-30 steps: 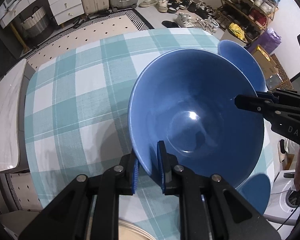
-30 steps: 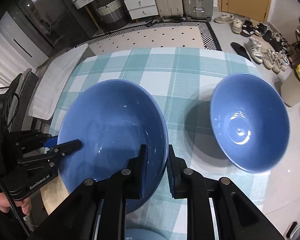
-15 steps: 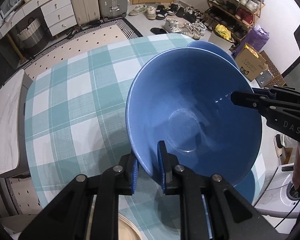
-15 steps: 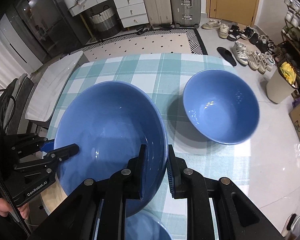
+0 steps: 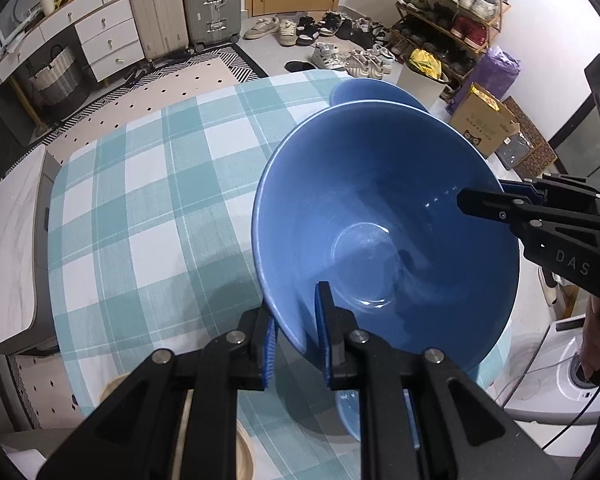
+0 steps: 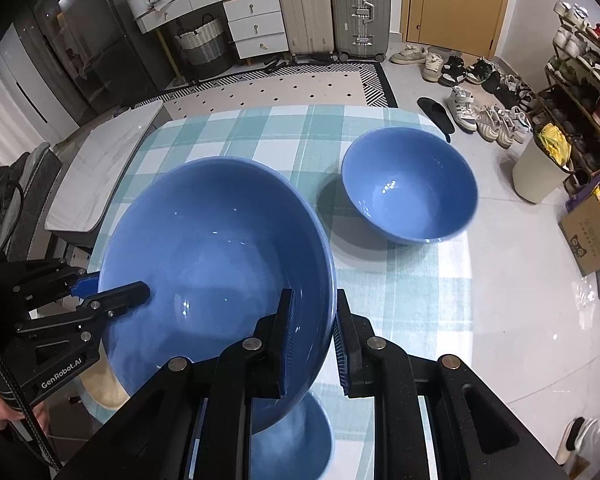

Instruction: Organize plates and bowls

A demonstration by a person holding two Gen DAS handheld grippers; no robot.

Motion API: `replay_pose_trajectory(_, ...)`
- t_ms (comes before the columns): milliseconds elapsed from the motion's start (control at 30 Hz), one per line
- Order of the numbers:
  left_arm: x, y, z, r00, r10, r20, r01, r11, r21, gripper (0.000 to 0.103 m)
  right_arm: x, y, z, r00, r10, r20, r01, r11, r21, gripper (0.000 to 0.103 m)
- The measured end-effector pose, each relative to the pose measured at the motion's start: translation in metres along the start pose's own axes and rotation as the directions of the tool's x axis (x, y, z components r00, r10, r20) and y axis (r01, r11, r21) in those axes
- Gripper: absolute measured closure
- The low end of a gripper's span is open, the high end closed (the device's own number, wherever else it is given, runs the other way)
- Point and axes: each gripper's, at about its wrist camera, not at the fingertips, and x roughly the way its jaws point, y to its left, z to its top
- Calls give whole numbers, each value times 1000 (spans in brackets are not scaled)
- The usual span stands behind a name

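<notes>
The table [image 6: 400,292] carries a teal-and-white checked cloth [image 5: 140,208]. A large blue bowl [image 6: 220,264] is held clear of the cloth, casting a shadow beneath it. The left gripper [image 5: 296,344] pinches the bowl's near rim, one pad inside and one outside, jaws nearly closed on the wall. The right gripper [image 6: 314,340] clamps the opposite rim in the same manner, jaws nearly closed. Each gripper is visible in the other's view, at the side of the bowl.

A smaller blue bowl [image 6: 410,184] stands upright on the cloth, to the right and farther away, well apart from the held bowl. In the left wrist view only its rim shows behind the large bowl. Another blue dish [image 6: 296,436] lies near the table's front edge, partly hidden under the held bowl. A pale wooden item [image 5: 244,452] sits at the near edge; its kind cannot be determined.

Room: a patterned rug [image 6: 284,88] lies beyond the table, with two suitcases [image 6: 332,8] and a white drawer unit [image 6: 256,20] against the far wall. Shoes [image 6: 476,116] are scattered on the floor, with a shoe rack [image 6: 580,60] on the right. A cardboard box [image 6: 592,232] rests on the floor at right.
</notes>
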Motion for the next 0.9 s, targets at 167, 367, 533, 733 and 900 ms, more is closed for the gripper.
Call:
replay_pose_trajectory(167, -5, -10, -15, 1000, -10, 4, 10, 1000, -6, 88, -10, -1, -19, 1000, -9, 3, 9, 1000, 9, 85)
replay_pose_trajectory(367, -22, -25, -36, 999, -16, 43, 16, 1000, 12, 88, -26, -1, -46, 999, -6, 34, 5, 999, 31, 85)
replay_pose_trajectory(533, -24, -35, -50, 999, -24, 45, 23, 1000, 21, 88, -28, -2, -69, 1000, -4, 22, 3, 999, 48, 85)
replay_pose_trajectory(733, -17, -42, -67, 999, -22, 42, 21, 999, 30, 88, -22, -5, -88, 1000, 14, 13, -14, 998, 65, 85)
replay_pose_trajectory(900, -11, -49, -82, 998, 7, 61, -10, 998, 55, 88, -12, -9, -104, 999, 35, -1, -35, 996, 80, 85)
